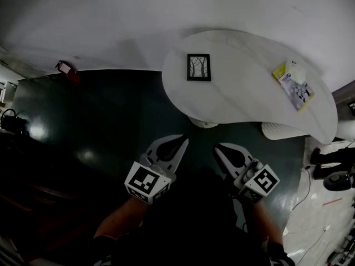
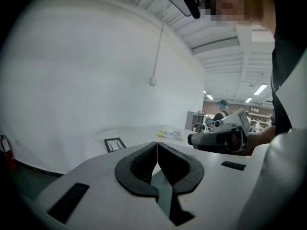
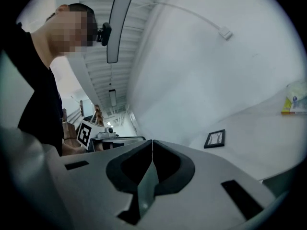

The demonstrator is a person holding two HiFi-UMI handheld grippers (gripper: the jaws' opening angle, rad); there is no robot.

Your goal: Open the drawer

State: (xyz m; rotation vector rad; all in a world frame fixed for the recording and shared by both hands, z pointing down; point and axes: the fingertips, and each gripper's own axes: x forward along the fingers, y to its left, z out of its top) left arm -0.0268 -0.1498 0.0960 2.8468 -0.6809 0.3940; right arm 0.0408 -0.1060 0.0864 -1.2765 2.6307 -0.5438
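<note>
No drawer shows in any view. My left gripper (image 1: 184, 141) (image 2: 157, 143) and right gripper (image 1: 218, 147) (image 3: 152, 141) hang side by side low in front of the person's body, over the dark floor and short of the white oval table (image 1: 244, 101). Both have their black pads pressed together with nothing between them. Each gripper's marker cube faces the head camera. From the left gripper view the right gripper (image 2: 225, 134) appears at the right.
On the table lie a small black picture frame (image 1: 198, 67) (image 2: 114, 144) (image 3: 215, 139) and a yellow-edged packet (image 1: 293, 85) (image 3: 295, 104). A white ribbed object (image 1: 283, 131) sits under the table's right end. A red fire extinguisher (image 1: 66, 69) stands by the white wall. Cables lie on the floor at the right.
</note>
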